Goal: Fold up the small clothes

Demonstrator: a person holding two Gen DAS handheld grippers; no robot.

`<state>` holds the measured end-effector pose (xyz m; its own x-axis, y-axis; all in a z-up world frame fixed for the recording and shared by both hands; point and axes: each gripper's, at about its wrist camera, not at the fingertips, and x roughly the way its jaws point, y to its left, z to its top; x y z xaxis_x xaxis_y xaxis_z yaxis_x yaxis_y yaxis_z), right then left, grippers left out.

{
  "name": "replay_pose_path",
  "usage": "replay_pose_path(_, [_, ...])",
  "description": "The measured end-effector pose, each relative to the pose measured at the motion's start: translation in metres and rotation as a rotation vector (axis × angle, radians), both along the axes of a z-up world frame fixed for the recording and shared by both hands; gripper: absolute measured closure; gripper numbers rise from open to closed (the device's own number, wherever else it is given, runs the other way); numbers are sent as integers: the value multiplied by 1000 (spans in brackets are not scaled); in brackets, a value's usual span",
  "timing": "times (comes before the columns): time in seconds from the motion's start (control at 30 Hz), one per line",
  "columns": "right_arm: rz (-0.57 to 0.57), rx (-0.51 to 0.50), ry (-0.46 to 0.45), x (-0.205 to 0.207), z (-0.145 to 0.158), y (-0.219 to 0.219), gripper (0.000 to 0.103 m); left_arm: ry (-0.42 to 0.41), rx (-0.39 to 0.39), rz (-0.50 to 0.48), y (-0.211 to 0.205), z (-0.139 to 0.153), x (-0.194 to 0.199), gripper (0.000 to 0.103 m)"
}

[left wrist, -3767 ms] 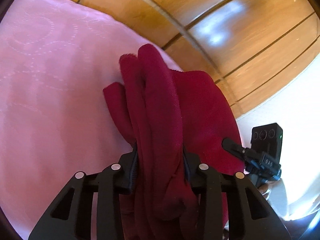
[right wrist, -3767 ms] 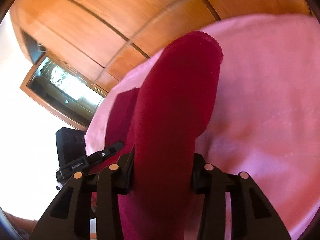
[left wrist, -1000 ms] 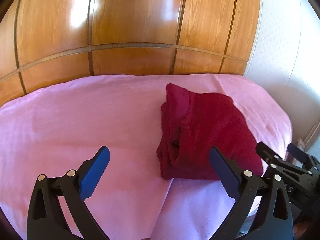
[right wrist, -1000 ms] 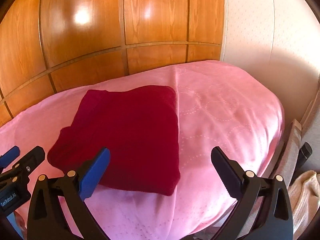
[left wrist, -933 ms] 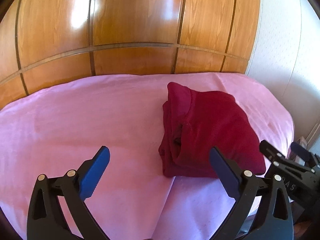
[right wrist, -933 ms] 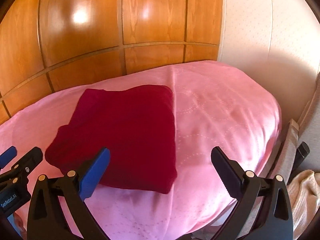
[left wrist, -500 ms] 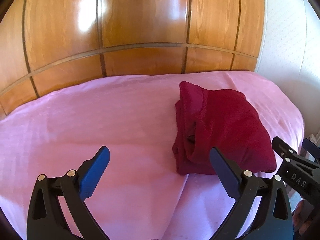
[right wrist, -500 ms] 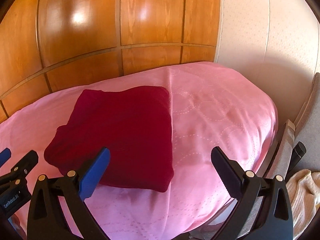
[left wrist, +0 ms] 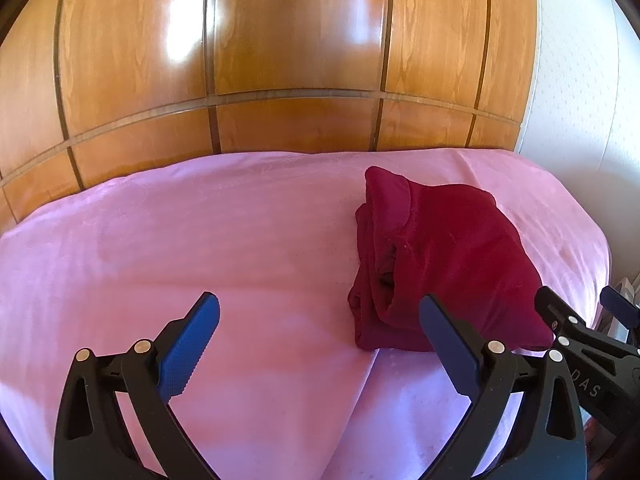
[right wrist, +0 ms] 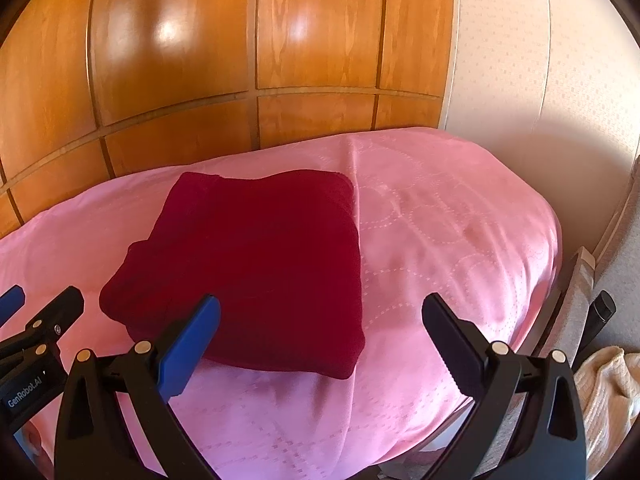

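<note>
Both tools hang spread wide and empty: my left tool (left wrist: 318,338) over bare pink sheet (left wrist: 200,240), my right tool (right wrist: 320,340) above the bed's near edge. Beyond them the folded red garment (right wrist: 260,260) lies flat on the bed, touching neither tool.

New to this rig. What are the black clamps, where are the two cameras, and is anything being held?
No robot: a person holds a two-finger gripper in each hand, each with a fisheye camera looking forward along its fingers. One picture is from the left gripper, the other from the right gripper. Both stand open and hold nothing. On the pink bed cover lies a dark red garment, folded into a compact stack, touched by neither gripper. Behind it is a wood panel wall. Each camera also catches the other gripper at its edge.
</note>
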<state>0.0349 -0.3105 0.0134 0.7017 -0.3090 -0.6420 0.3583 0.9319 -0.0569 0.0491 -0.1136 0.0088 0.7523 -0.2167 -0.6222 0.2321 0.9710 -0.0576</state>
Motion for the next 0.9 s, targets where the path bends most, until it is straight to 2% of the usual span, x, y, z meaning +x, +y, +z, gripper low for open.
replay_pose_path(0.9, [-10,12,-20,-1,1,-1,2,-52,-28,-2,0,14,-11,4])
